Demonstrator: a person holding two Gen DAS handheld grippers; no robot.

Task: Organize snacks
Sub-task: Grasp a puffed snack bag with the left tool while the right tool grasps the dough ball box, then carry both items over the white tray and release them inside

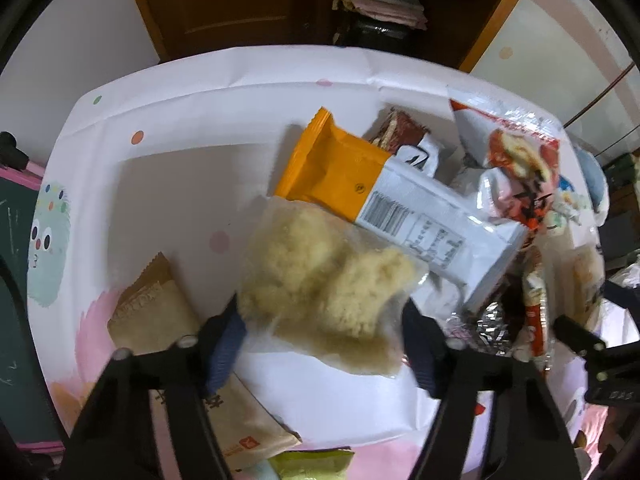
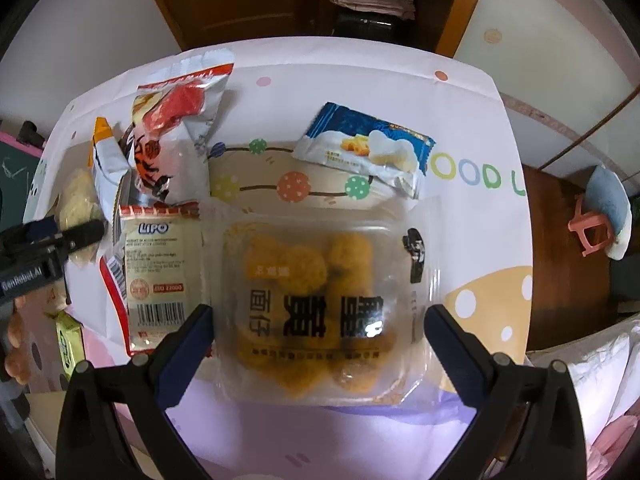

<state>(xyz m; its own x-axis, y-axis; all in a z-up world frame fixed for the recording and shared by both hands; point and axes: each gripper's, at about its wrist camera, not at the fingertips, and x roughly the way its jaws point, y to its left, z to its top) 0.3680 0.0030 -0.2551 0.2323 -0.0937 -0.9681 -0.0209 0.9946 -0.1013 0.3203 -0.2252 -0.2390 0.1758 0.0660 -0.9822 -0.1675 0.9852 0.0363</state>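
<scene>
In the left wrist view my left gripper [image 1: 324, 336] stands with its jaws wide around a clear bag of pale crumbly cakes [image 1: 328, 280]; whether the pads [image 1: 228, 344] press it is unclear. An orange-and-white packet [image 1: 392, 200] lies just behind it. In the right wrist view my right gripper [image 2: 320, 344] is open, its jaws either side of a clear tray pack of golden fried pieces [image 2: 320, 300] with black lettering. A LiPO biscuit pack [image 2: 160, 268] lies to its left, a blue-white packet [image 2: 368, 148] behind it.
A red-and-white crumpled bag [image 2: 176, 128] and other wrappers are piled at the left. Beige packets [image 1: 156, 312] lie at the left gripper's left side. The patterned tablecloth [image 2: 480, 240] covers the table; a wooden cabinet [image 1: 224, 4] stands behind.
</scene>
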